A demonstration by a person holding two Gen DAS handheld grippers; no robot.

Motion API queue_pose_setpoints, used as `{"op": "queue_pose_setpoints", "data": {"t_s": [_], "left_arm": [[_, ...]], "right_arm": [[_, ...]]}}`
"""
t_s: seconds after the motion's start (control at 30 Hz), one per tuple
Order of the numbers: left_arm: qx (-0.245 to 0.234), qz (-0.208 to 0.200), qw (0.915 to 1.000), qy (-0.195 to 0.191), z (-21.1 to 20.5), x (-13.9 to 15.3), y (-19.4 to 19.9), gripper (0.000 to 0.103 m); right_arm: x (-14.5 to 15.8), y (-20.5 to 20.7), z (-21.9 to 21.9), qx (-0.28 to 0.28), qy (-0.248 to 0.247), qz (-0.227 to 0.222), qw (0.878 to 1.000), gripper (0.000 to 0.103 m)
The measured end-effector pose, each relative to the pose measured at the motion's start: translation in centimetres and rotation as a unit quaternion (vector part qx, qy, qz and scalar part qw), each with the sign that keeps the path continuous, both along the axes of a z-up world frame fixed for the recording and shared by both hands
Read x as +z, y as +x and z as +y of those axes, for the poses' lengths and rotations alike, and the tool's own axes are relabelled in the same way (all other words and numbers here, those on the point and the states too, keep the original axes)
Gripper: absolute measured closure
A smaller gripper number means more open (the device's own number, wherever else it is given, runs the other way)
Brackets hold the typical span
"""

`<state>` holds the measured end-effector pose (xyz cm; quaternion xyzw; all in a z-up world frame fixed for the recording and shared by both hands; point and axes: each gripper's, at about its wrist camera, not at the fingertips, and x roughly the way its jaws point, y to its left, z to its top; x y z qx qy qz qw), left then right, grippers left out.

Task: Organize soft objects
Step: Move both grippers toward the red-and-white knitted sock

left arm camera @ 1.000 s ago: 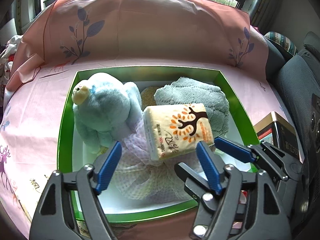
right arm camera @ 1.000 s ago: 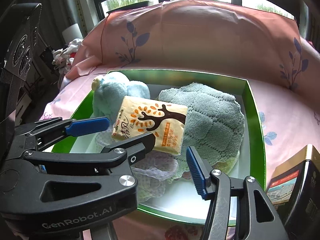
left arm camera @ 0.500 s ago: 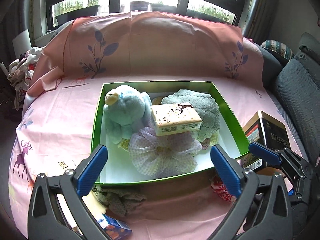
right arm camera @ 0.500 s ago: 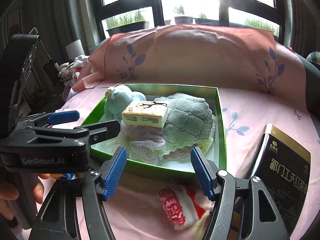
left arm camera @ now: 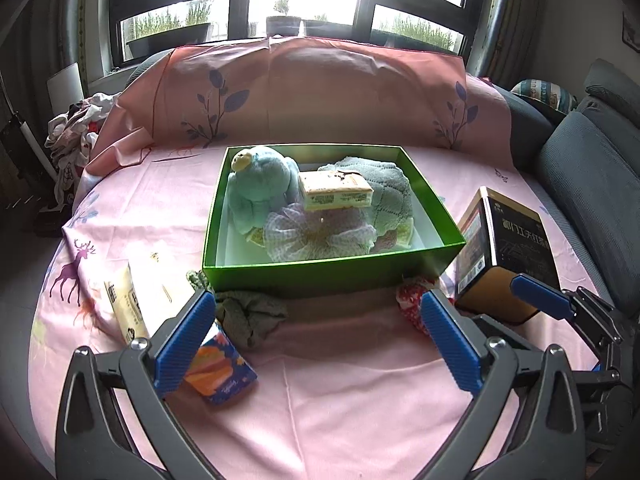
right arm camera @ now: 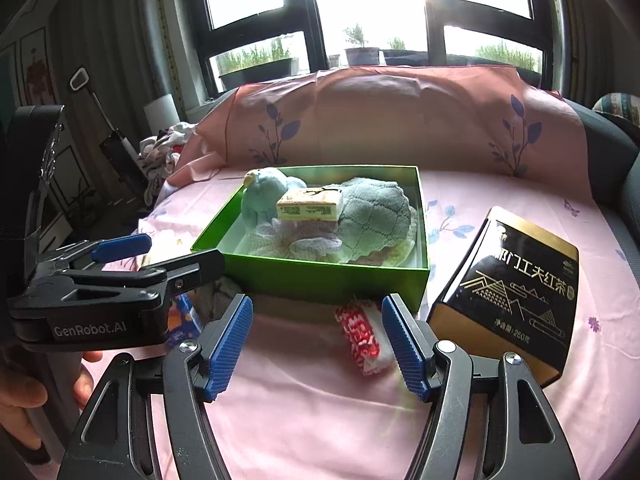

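A green box (left arm camera: 332,272) (right arm camera: 320,276) on the pink cloth holds a blue plush toy (left arm camera: 260,184) (right arm camera: 262,192), a grey-green towel (left arm camera: 390,188) (right arm camera: 372,212), a tissue pack (left arm camera: 336,194) (right arm camera: 310,206) on top and a lilac mesh puff (left arm camera: 316,232). A dark green cloth (left arm camera: 250,314) lies in front of the box. A red-and-white soft packet (right arm camera: 362,334) (left arm camera: 412,304) lies there too. My left gripper (left arm camera: 318,340) is open and empty, back from the box. My right gripper (right arm camera: 316,350) is open and empty, just short of the red packet.
A black-and-gold tea tin (left arm camera: 504,256) (right arm camera: 516,292) stands right of the box. A blue-orange carton (left arm camera: 220,372) and a white packet (left arm camera: 128,308) lie at the left front. Grey sofa cushions (left arm camera: 592,184) rise at the right.
Both grippers have pulled back and away from the box, leaving the tissue pack lying on the towel and plush. The left jaws have opened wider.
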<state>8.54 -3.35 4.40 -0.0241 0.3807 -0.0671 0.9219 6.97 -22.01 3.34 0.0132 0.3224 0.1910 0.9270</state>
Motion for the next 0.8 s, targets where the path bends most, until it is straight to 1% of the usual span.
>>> {"op": "queue_pose_setpoints", "data": {"t_s": [0.1,0.2,0.33,0.53,0.67,0.8], "left_arm": [[0.002,0.002,1.0,-0.003,0.0,-0.4,-1.6,0.001],[0.002,0.001,1.0,0.003,-0.3,-0.4,-2.6,0.001],[0.002,0.003,1.0,-0.003,-0.6,-0.5,-3.6,0.001],[0.005,0.004,1.0,0.001,-0.8,-0.8,-4.8,0.001],[0.014,0.004,0.9999,0.004,-0.2,-1.6,-5.7,0.001],[0.023,0.012,0.9997,0.0,1.0,-3.1,-6.5,0.001]], "right_arm": [[-0.7,-1.2,-0.2,-0.002,-0.009,0.007,1.0,0.035],[-1.1,-2.2,-0.8,-0.003,-0.007,0.012,1.0,0.035],[-1.5,-3.3,-1.6,-0.013,-0.011,0.013,1.0,0.035],[-2.3,-4.5,-2.5,-0.021,-0.012,0.021,0.999,0.035],[-3.3,-4.8,-2.9,-0.026,-0.009,0.032,0.999,0.035],[-4.6,-4.6,-3.2,-0.031,-0.002,0.045,0.999,0.035]]}}
